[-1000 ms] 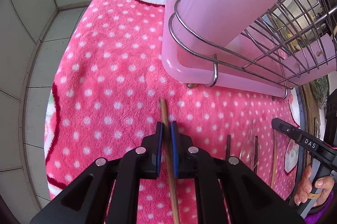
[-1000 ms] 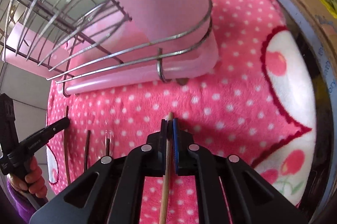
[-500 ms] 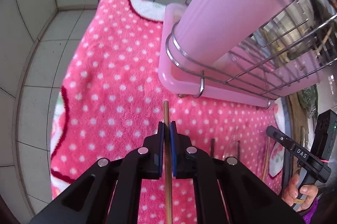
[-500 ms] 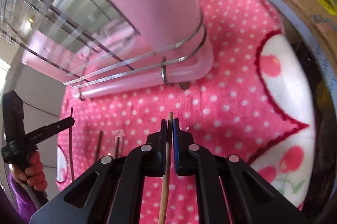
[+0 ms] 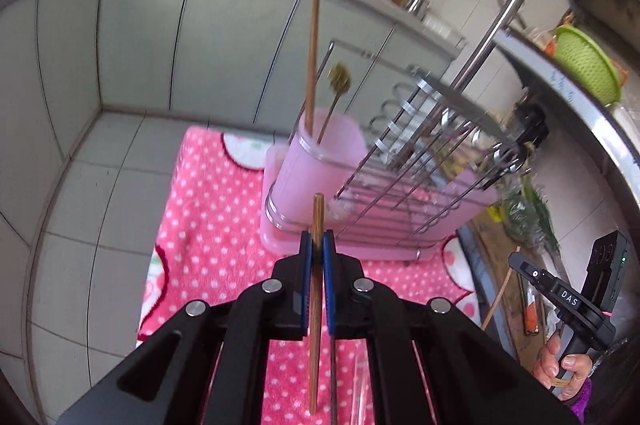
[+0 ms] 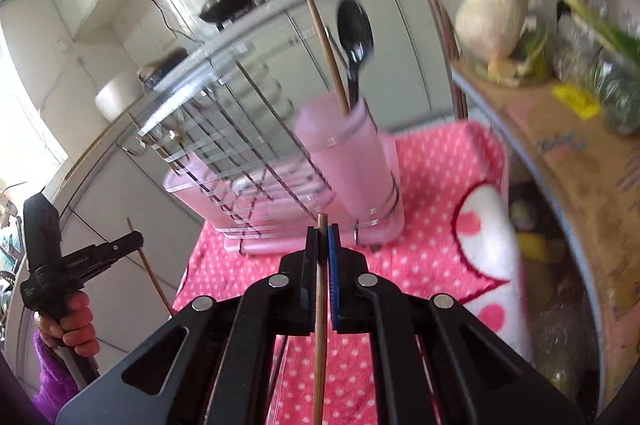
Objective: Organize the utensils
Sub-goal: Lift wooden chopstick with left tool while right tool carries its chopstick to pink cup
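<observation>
— What have you got in the left gripper point(image 5: 317, 245) right now?

— A wooden chopstick point(image 5: 315, 289), pinched tight between the blue pads point(image 5: 306, 253). Its tip pokes out just past them, and the rest runs back under the tool towards me.

— And the right?

— Same story. My right gripper point(image 6: 322, 243) is clamped on a second chopstick point(image 6: 320, 309), thinner-looking, tip just clearing the pads. From the left camera I can see that tool off to the side, with its stick slanting down from it.

— Where's the holder?

— Dead ahead in both views. The pink cup point(image 5: 320, 165) sits in the wire ring at the end of the dish rack point(image 5: 420, 161), and the rack stands on the pink polka-dot blanket point(image 5: 208, 209). Both held chopsticks are up in the air, short of the cup, not touching it.

— Anything in the cup already?

— Yes: one chopstick point(image 6: 320, 21) standing upright and leaning a bit, plus a black spoon point(image 6: 355, 37) bowl-up beside it.

— Anything left on the blanket?

— A dark stick point(image 5: 333, 377) and something clear beside it, under my left tool; too hidden to name.
</observation>
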